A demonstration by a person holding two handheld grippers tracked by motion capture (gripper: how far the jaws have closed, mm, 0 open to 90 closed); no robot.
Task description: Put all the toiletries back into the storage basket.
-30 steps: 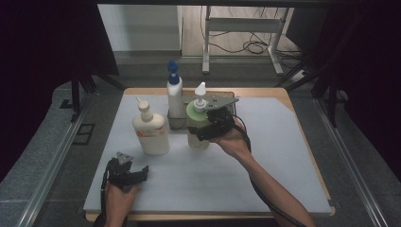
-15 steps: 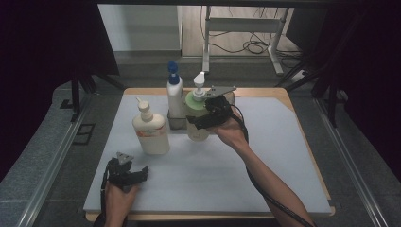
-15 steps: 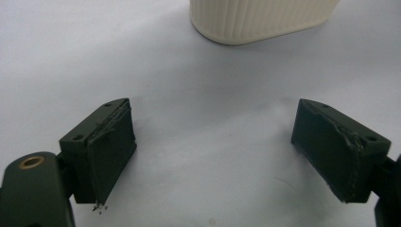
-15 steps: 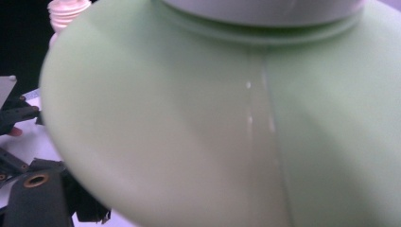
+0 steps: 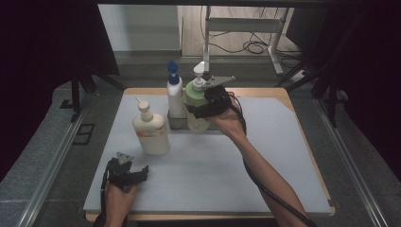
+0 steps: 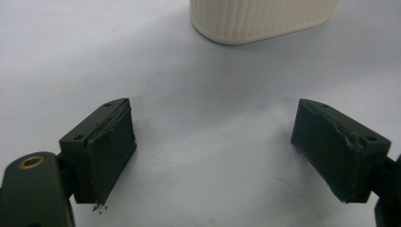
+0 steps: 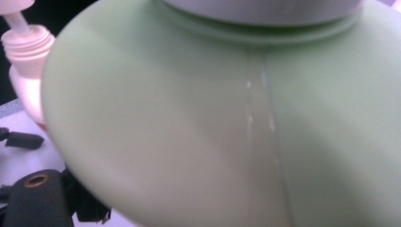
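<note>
Since the earlier frames the right claw [image 5: 204,108] has carried the green pump bottle [image 5: 196,109] up and away from the person, toward the small tray [image 5: 175,124] at the back of the mat; the left claw [image 5: 126,174] hasn't budged.

Nearest first: left claw rests low on the white mat [image 5: 265,161] by the near edge, jaws spread wide w/ nothing between them. In the left gripper view the cream bottle's ribbed base [image 6: 257,19] stands just ahead of the pads [image 6: 111,146], apart from them. Left hand grips from behind, wrist low, forearm barely past the table edge.

Farther out: right claw is clamped on the green bottle's body just under the shoulder, jaws near their widest b/c the bottle is fat. In the right gripper view the green shoulder [image 7: 189,118] sits right against the camera, the cream bottle's neck [image 7: 28,45] off to that view's left. Bottle looks upright, base apparently just off the mat, just right of the blue-capped bottle [image 5: 175,94] standing in the tray. Right arm stretches long across the mat, wrist bent inward, claw level and pointing left at the bottle's side.

To do this step well, prob.: keep the bottle vertical, lift enough to clear the tray rim, come down into the free slot beside the blue-capped one w/o knocking it, release only once the base sits flat. Grip is high on a rounded shoulder, so slip risk; move slow.
</note>
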